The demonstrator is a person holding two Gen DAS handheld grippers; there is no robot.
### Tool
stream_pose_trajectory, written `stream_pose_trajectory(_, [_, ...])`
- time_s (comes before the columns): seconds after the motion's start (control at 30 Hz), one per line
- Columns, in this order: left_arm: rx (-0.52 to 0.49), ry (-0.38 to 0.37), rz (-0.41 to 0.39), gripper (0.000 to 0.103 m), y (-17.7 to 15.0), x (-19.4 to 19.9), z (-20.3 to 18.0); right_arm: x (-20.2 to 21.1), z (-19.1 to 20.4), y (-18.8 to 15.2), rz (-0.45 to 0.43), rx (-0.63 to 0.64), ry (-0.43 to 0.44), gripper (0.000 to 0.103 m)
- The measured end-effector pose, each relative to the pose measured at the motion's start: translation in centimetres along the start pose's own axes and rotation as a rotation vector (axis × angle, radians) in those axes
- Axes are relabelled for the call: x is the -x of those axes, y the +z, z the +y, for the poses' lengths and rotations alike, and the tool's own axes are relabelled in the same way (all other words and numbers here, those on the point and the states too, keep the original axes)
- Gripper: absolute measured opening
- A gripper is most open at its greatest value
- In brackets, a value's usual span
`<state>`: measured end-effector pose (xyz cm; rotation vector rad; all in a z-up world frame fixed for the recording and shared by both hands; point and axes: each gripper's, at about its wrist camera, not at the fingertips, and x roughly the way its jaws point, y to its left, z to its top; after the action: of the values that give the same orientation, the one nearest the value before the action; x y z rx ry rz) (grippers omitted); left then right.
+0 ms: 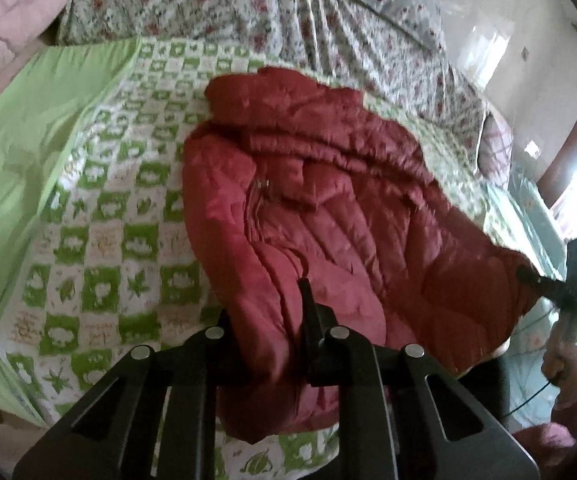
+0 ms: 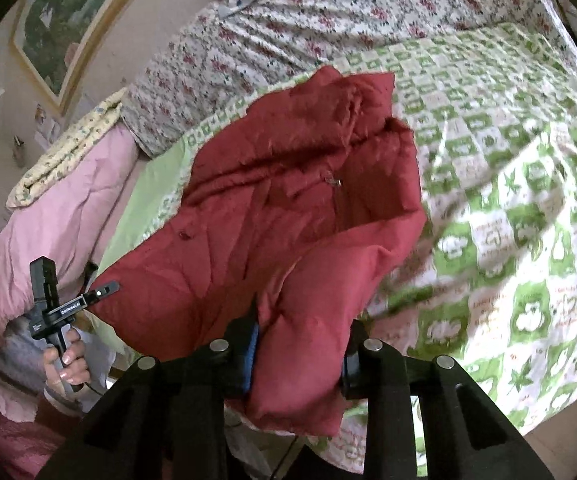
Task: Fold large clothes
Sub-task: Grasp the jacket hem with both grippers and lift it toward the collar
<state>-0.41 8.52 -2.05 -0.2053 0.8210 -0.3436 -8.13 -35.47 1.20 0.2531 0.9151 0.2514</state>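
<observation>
Nearest the lens, the left tool (image 1: pixel 266 320) is clamped on a thick fold of a red quilted jacket (image 1: pixel 328 208), its dark fingers (image 1: pixel 308 312) pressed into the padding at the garment's near edge. The right tool (image 2: pixel 300 354) likewise grips a bunched hem of the same jacket (image 2: pixel 288 208), the cloth squeezed between a blue-padded finger (image 2: pixel 251 354) and its dark partner.

Each tool shows in the other's view: the right tool (image 1: pixel 528 276) bites the jacket's far corner, held by the person's right hand (image 1: pixel 564 360); the left tool (image 2: pixel 110 287) meets the jacket's edge, with the left hand (image 2: pixel 66 360) wrapped round its handle.

The jacket lies partly folded and rumpled on the bed, its near edge lifted by both tools, a small metal zip pull (image 2: pixel 334 179) showing near its middle. Beneath it spreads a green-and-white checked quilt (image 2: pixel 508 184) with a plain green border (image 1: pixel 28 128). Beyond lies a floral sheet (image 2: pixel 308 28) with red blossoms. A pink duvet (image 2: pixel 56 220) is heaped at the bedside, a yellow flowered cloth (image 2: pixel 64 156) on top. A framed landscape picture (image 2: pixel 72 16) hangs on the pale wall behind.
</observation>
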Motion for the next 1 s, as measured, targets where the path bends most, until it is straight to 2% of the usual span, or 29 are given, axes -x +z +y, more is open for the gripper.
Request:
stream_pose_trajectory(0.2, [0.017,-0.007,-0.067,0.015,1.9,0.7,-0.2,0.3,0.1,1.4,-0.049,0.01,0.017,0.028])
stream_pose_trajectory(0.67, [-0.003,0.005,-0.134,0.015,6.0,0.9,-0.8,0.1,0.6,5.7,-0.128,0.063,0.03,0.028])
stream_pose_trajectory(1.0, [-0.03,0.029,-0.193,0.015,11.6,0.0,-1.9,-0.9,0.3,10.8,-0.182,0.076,0.024,0.028])
